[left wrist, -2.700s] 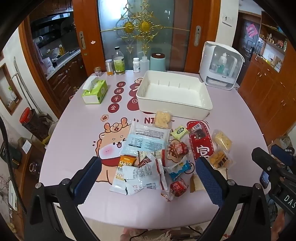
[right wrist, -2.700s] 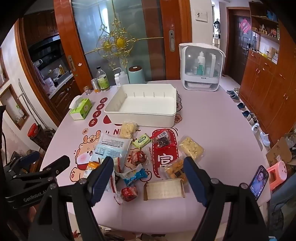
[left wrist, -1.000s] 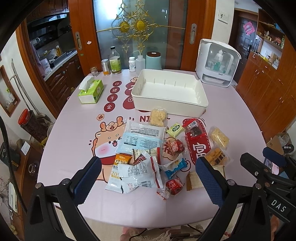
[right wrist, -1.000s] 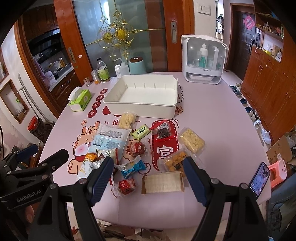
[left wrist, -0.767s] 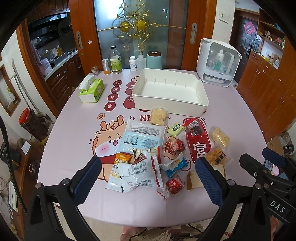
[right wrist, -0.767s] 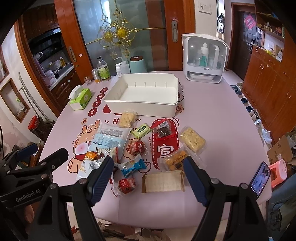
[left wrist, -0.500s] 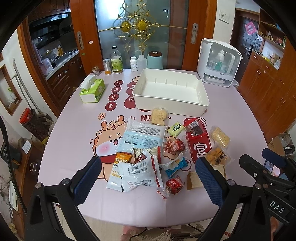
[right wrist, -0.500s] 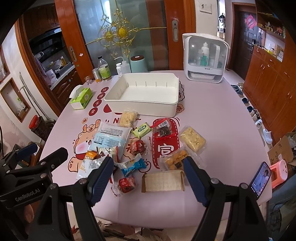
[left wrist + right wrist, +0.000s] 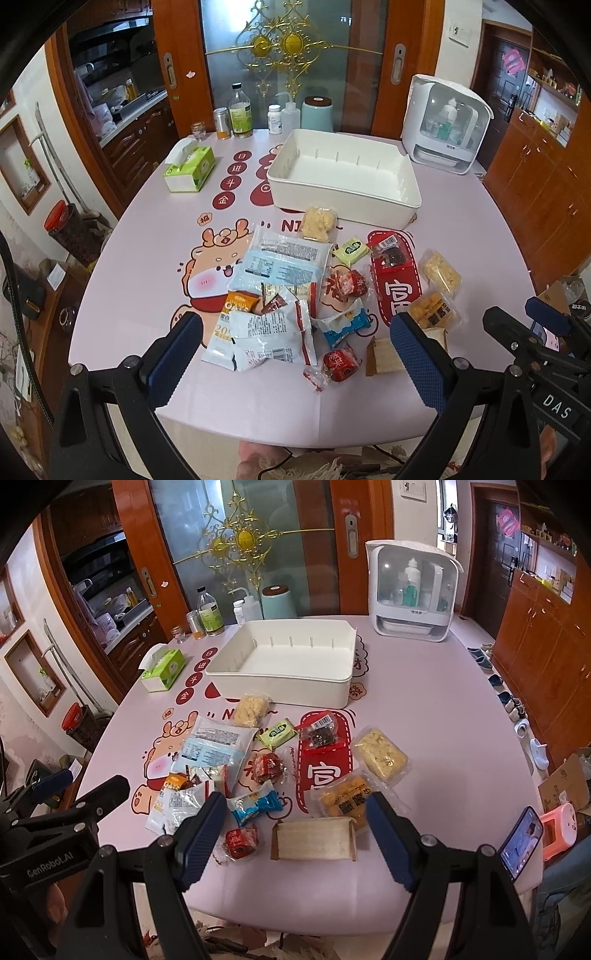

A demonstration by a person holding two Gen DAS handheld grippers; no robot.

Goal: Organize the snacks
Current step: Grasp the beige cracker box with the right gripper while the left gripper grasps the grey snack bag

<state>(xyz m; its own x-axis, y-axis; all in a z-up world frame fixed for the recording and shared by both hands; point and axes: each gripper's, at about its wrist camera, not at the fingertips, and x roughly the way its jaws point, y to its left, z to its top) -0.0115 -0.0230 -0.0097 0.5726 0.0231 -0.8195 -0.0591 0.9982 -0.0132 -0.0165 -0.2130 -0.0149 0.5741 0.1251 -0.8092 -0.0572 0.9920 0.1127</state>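
Tilting downward over the snacks (image 9: 280, 295), left claw (image 9: 295, 328) and right claw (image 9: 295, 812) gape wide; both empty.

Bare table (image 9: 140, 266) left of snack pile (image 9: 280, 295), open white bin (image 9: 343, 177) behind, bottles (image 9: 240, 114) lining far edge

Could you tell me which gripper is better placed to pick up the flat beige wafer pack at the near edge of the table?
Right. The right gripper, jaws open, frames the wafer pack; the left gripper faces the chip bags.
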